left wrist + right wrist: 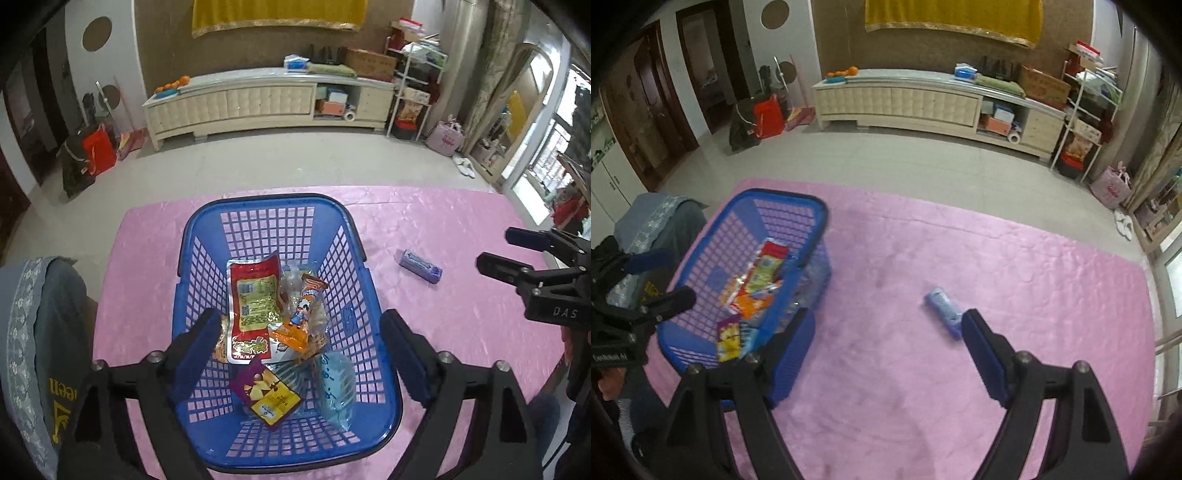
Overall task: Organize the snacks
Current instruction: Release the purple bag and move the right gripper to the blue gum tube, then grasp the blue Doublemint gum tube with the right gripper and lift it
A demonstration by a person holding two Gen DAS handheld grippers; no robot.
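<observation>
While the left wrist view looks straight down into the blue basket, left tool hangs over it, jaws wide apart, empty. Inside: red packet, orange packet, purple-yellow packet, pale blue pack. Purple snack bar lies alone on the pink tabletop, right of basket; right tool nearby, spread.

Right wrist view: right tool open, holding nothing, snack bar just beside its right finger; contact unclear. Basket left, contents blurred.
</observation>
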